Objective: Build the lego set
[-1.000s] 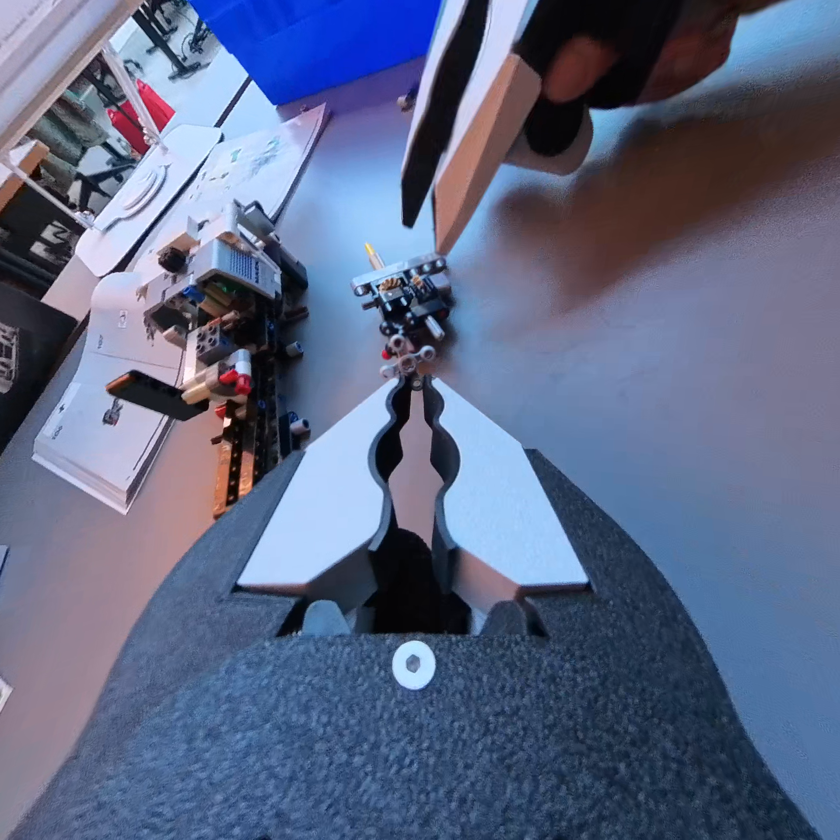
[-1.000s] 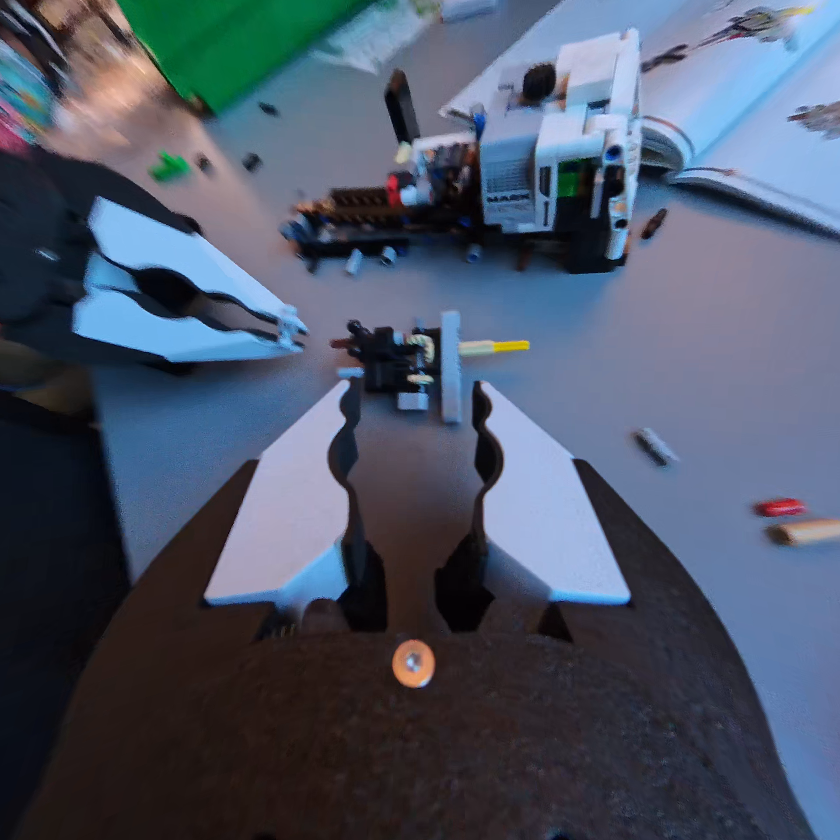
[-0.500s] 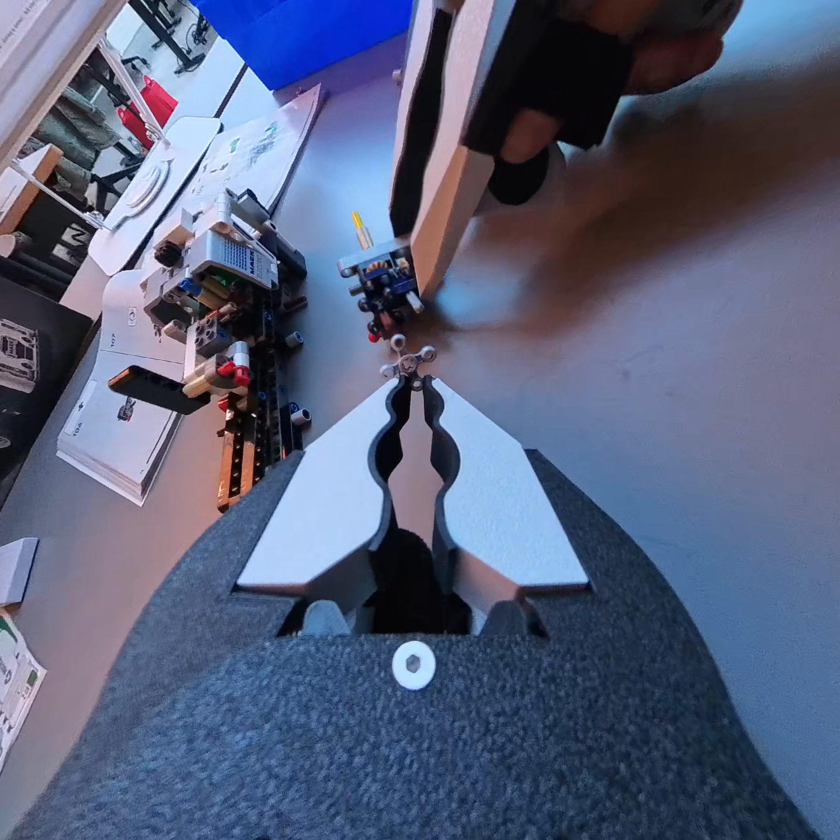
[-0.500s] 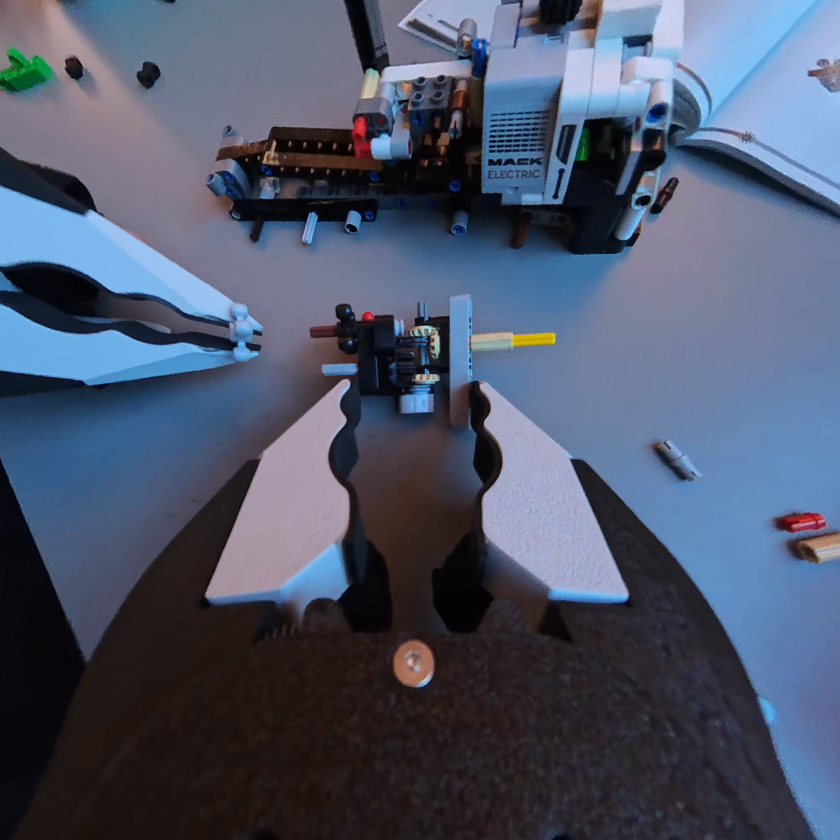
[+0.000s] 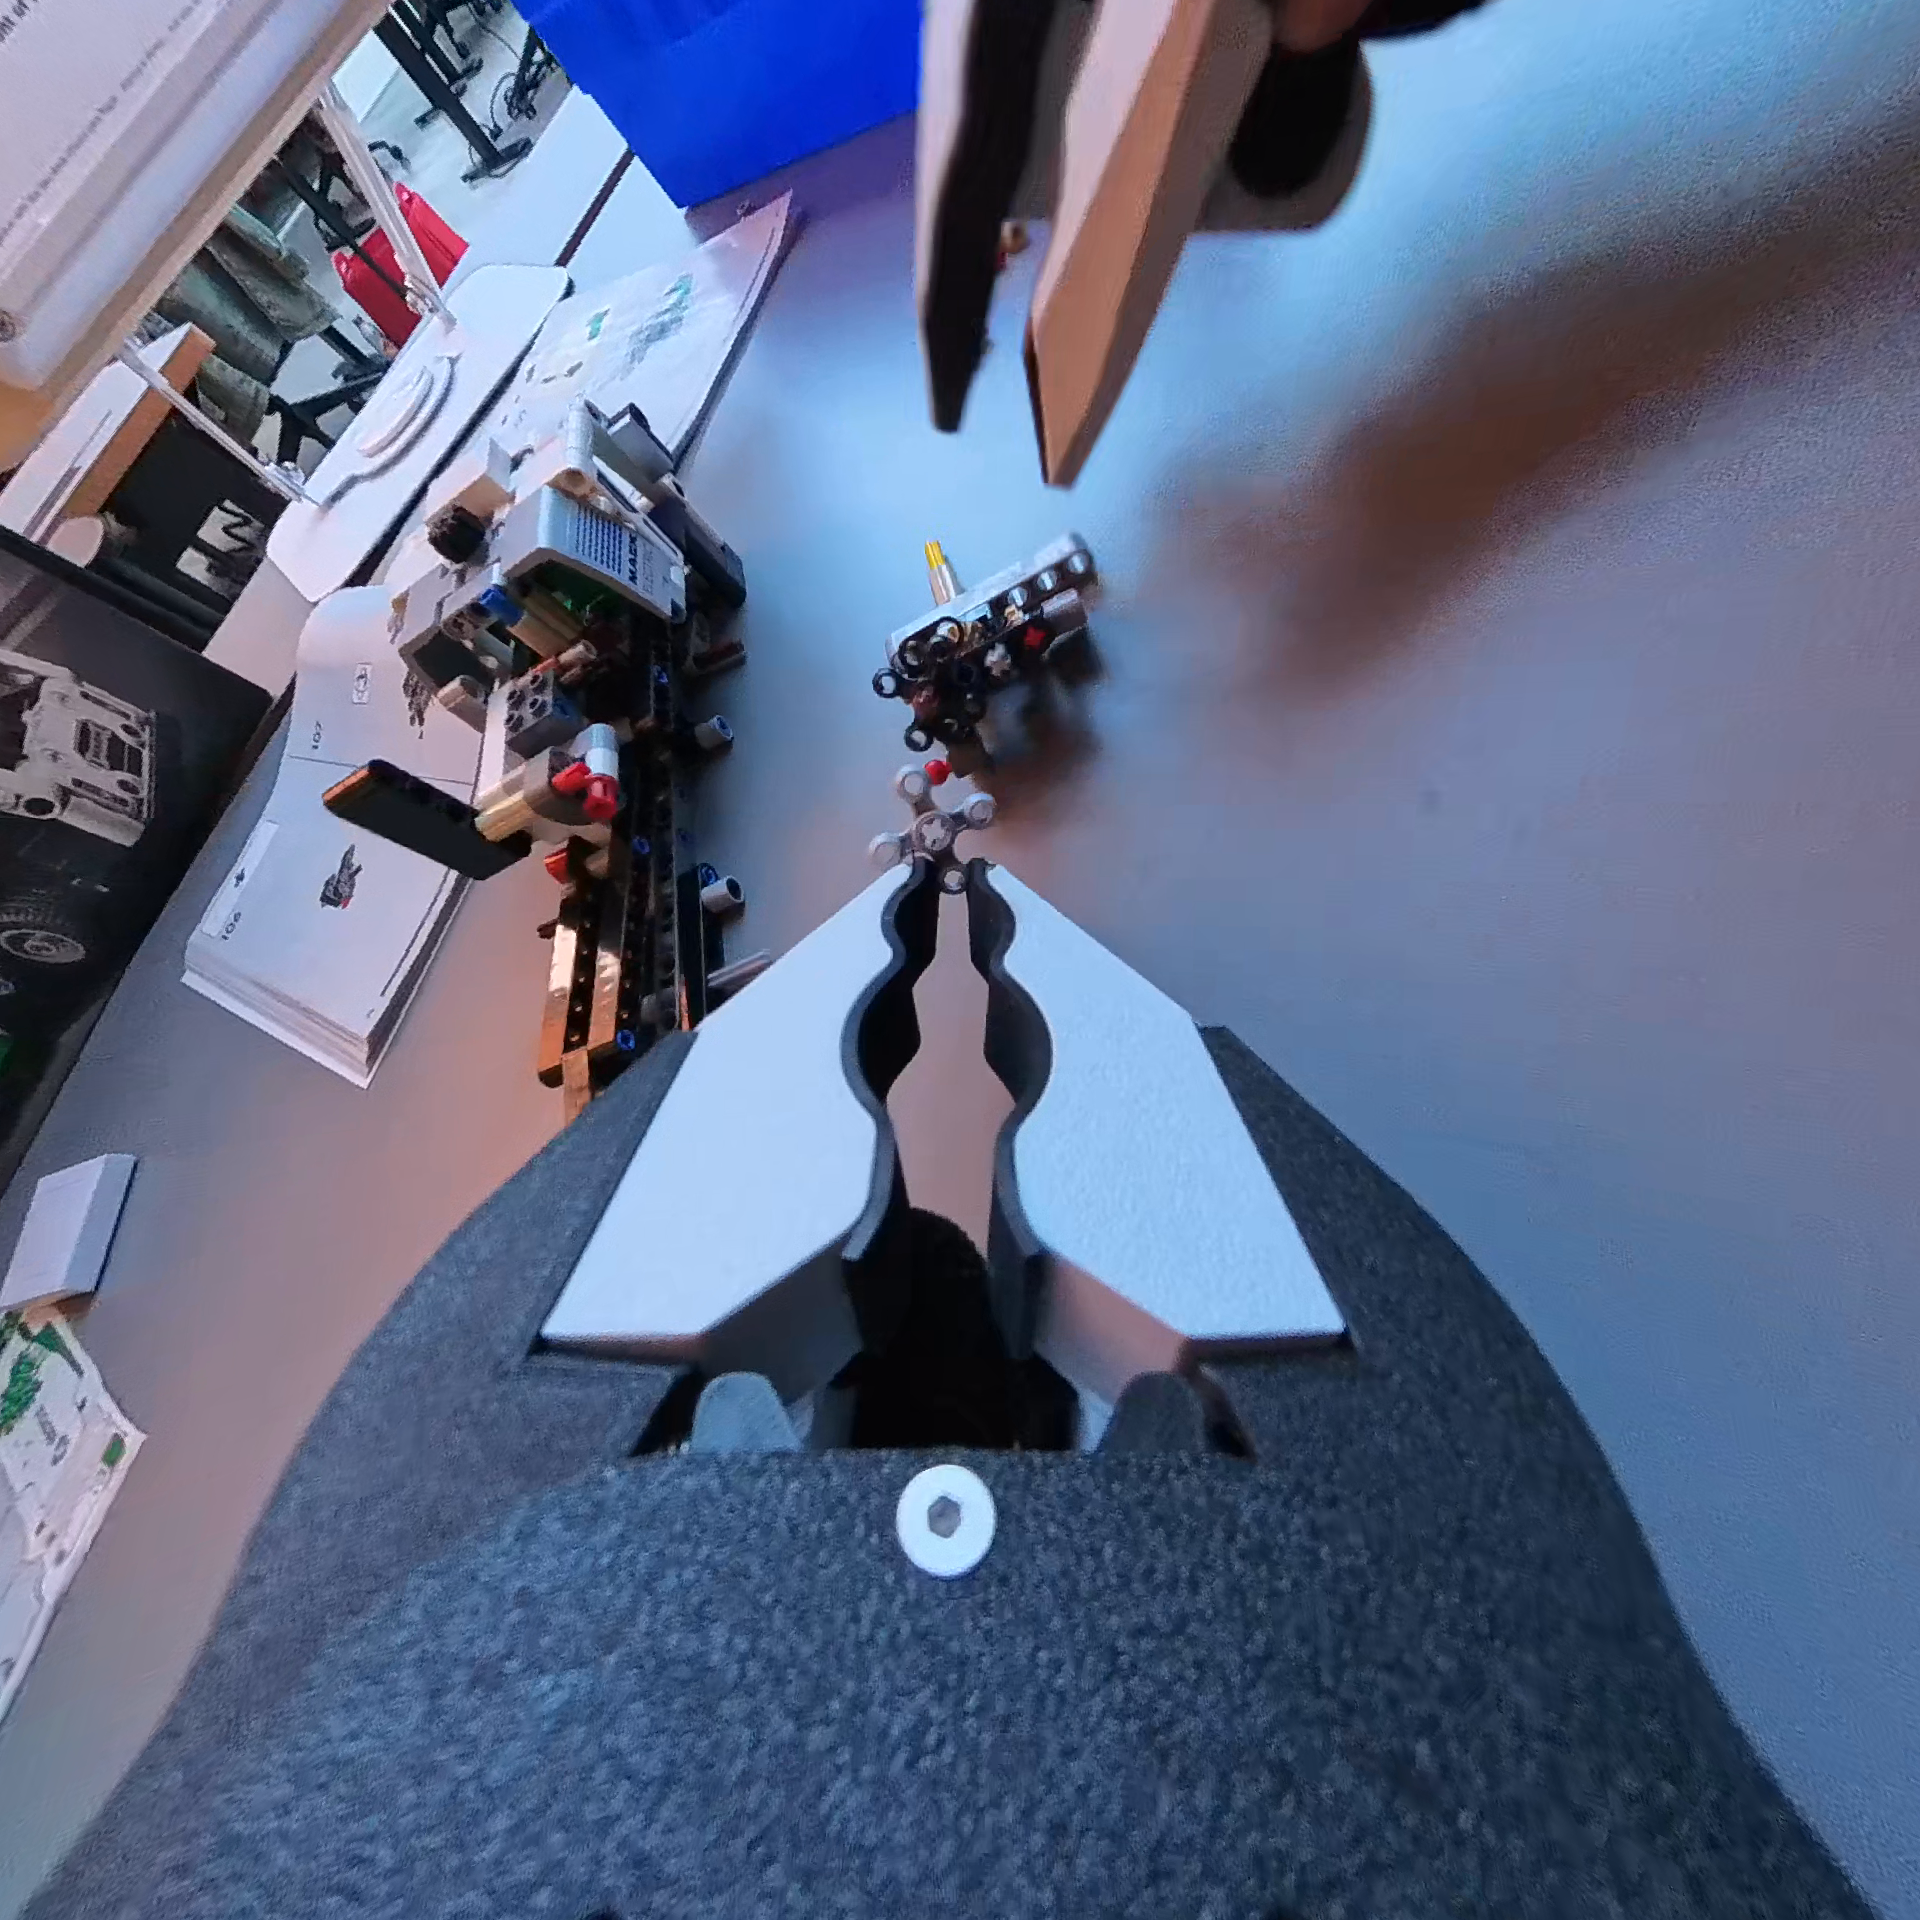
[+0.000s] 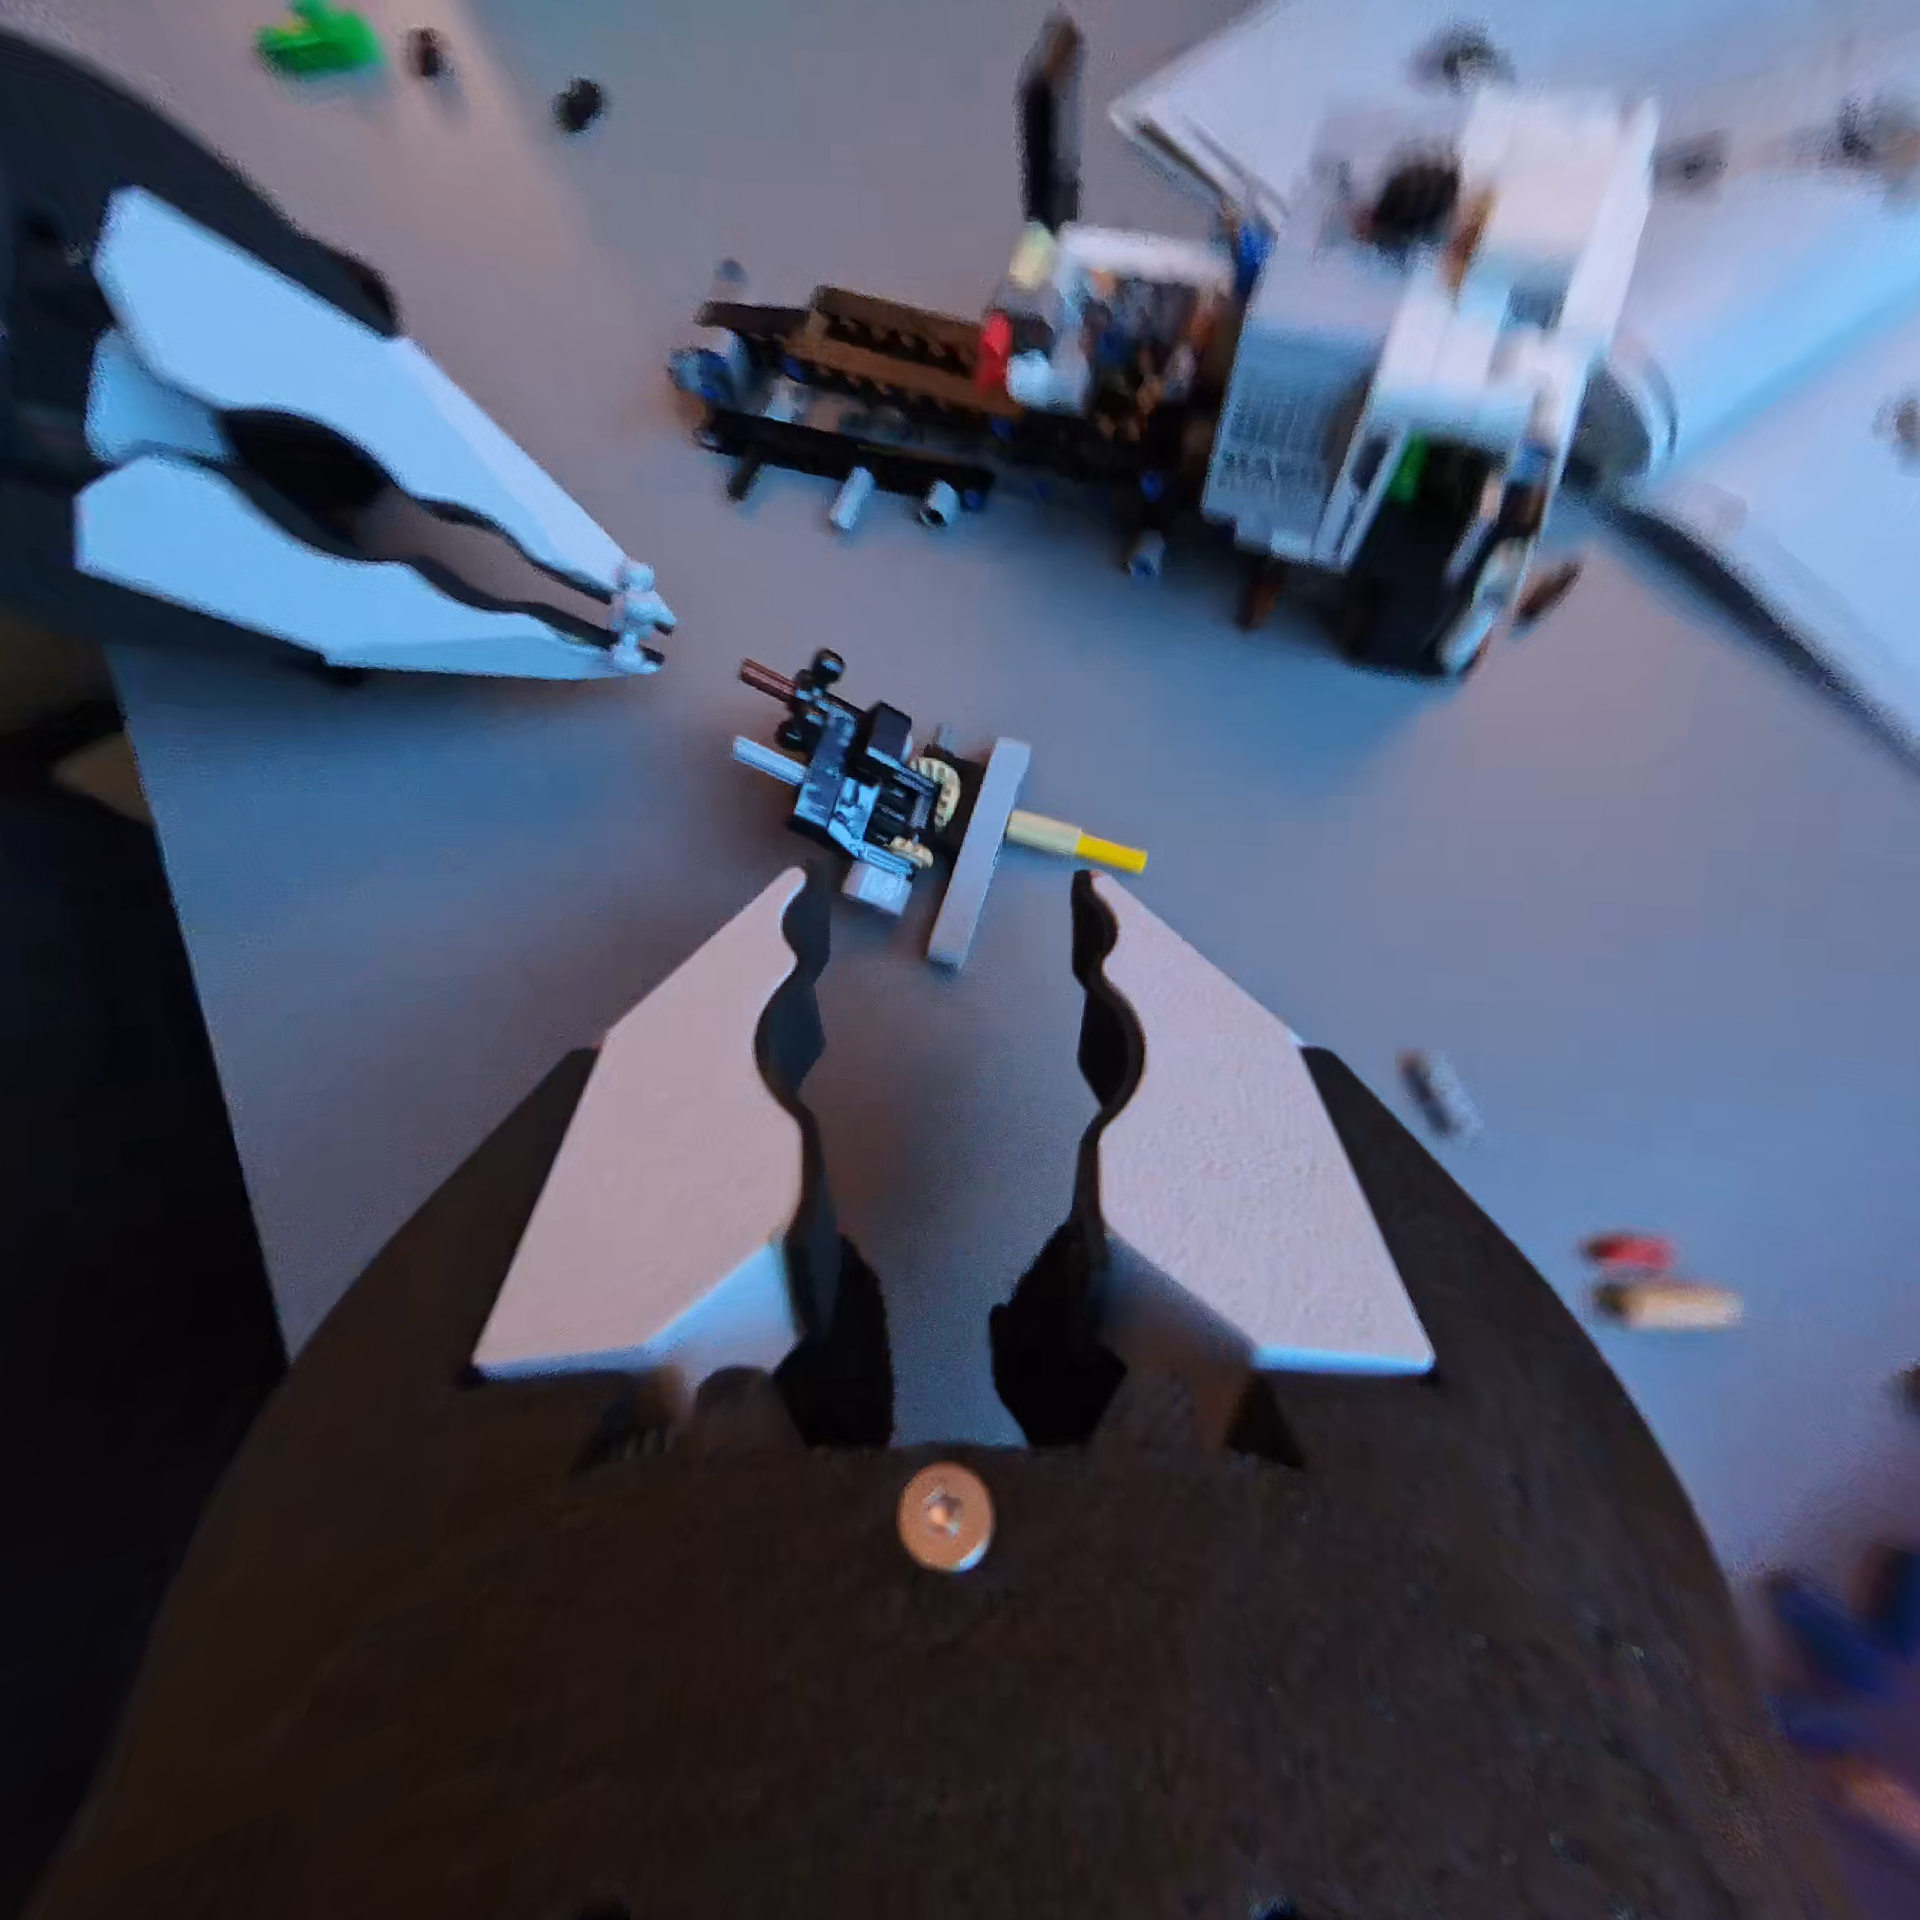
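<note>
My left gripper (image 5: 951,878) is shut on a small grey cross-shaped piece (image 5: 932,829), held just short of a small black-and-grey gear assembly (image 5: 982,665) with a yellow axle lying on the grey table. In the right wrist view the same assembly (image 6: 894,795) lies just beyond my right gripper (image 6: 940,883), which is open and empty above the table. The left gripper (image 6: 639,613) shows there at the left with the cross piece at its tips. The right gripper (image 5: 1003,447) hangs above the assembly in the left wrist view. A partly built white truck (image 5: 566,665) (image 6: 1351,436) stands beyond.
An open instruction booklet (image 5: 312,935) lies under and beside the truck. A blue bin (image 5: 748,83) stands at the far edge. Loose small pieces lie to the right, red and tan ones (image 6: 1652,1283), and a green piece (image 6: 312,42) at the far left. Spacing between my two grippers at the tips: around 10 cm.
My right gripper has lifted off and away from the gear assembly, which now lies turned at an angle. My left gripper still holds the cross piece, close to the assembly.
</note>
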`<state>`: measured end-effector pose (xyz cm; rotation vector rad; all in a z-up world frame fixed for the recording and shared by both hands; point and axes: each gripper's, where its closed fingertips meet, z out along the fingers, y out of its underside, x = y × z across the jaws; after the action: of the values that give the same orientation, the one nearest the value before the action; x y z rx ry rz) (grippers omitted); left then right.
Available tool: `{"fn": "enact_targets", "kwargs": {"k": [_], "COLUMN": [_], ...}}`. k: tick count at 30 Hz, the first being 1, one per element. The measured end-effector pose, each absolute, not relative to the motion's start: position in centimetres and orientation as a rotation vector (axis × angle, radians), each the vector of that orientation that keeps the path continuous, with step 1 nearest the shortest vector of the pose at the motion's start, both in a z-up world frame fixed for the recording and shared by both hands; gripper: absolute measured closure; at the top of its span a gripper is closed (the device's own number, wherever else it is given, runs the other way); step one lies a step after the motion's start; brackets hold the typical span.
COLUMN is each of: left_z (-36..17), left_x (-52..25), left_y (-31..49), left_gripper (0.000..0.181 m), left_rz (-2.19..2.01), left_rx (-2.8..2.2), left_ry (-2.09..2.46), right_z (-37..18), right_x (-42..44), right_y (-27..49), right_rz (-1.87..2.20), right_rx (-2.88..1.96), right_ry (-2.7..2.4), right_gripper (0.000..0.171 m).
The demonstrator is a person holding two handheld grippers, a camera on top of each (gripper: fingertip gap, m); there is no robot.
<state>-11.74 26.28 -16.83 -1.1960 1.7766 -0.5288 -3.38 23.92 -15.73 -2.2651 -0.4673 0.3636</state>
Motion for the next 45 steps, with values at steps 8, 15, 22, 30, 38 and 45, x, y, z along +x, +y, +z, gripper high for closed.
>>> {"fn": "enact_targets", "kwargs": {"k": [8, 15, 22, 30, 38, 45], "left_z": [-16.3, -15.2, -14.6, -13.7, -14.3, -14.1], "left_x": [-11.9, -11.7, -11.0, -11.3, -11.3, -11.0], "left_y": [26.6, 27.0, 25.8, 26.2, 26.4, 26.4], "left_gripper": [0.178, 0.178, 0.178, 0.178, 0.178, 0.178], "left_rz": [-0.496, -0.556, -0.657, -0.689, -0.683, -0.664], "left_rx": [-1.177, -1.227, -1.248, -1.309, -1.348, -1.363], "left_ry": [1.735, 1.648, 1.626, 1.526, 1.541, 1.525], "right_z": [-16.3, -17.7, -17.7, -17.1, -17.7, -16.5], "right_x": [-6.8, -7.0, -6.7, -8.0, -6.9, -7.0], "right_y": [24.3, 24.9, 25.5, 26.1, 26.7, 27.5], "right_rz": [0.239, -0.194, -0.36, -0.389, -0.431, -0.39], "right_rx": [-2.122, -2.122, -2.07, -2.01, -2.086, -2.01], "right_ry": [-0.776, -0.579, -0.62, -0.648, -0.556, -0.543], "right_gripper": [0.124, 0.138, 0.157, 0.15, 0.153, 0.161]}}
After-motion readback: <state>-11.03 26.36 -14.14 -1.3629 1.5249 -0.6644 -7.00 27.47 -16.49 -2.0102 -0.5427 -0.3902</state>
